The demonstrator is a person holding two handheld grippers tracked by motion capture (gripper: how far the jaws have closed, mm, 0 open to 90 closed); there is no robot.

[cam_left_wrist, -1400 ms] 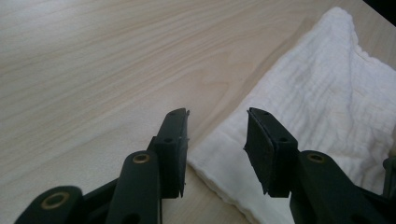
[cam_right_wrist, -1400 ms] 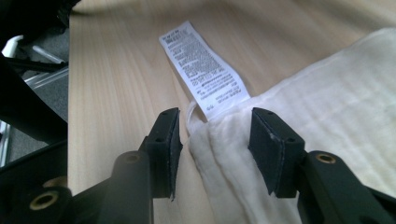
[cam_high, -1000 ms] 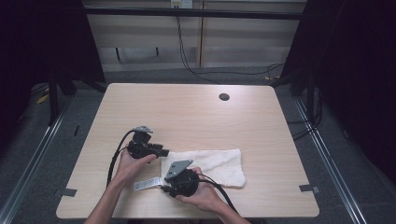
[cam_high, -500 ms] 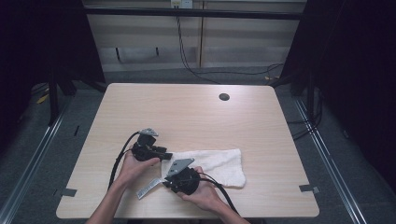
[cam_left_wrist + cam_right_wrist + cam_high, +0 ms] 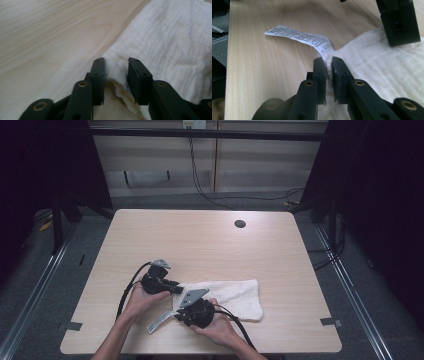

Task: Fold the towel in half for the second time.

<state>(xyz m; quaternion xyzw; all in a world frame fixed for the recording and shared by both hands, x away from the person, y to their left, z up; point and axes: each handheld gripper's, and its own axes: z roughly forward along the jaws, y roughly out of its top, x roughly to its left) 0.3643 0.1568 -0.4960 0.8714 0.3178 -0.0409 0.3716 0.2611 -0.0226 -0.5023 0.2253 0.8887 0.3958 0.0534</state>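
A white, crinkled gauze towel [image 5: 231,296] lies folded at about five o'clock on the pale wood-grain table [image 5: 200,240]. Its printed care tag [image 5: 299,37] juts out flat toward eight o'clock. The right gripper [image 5: 329,65] is clamped on the towel's corner by the tag. The left gripper [image 5: 116,68] straddles a raised fold at the towel's ten o'clock edge — jaws just closing, pads not yet pressing it.
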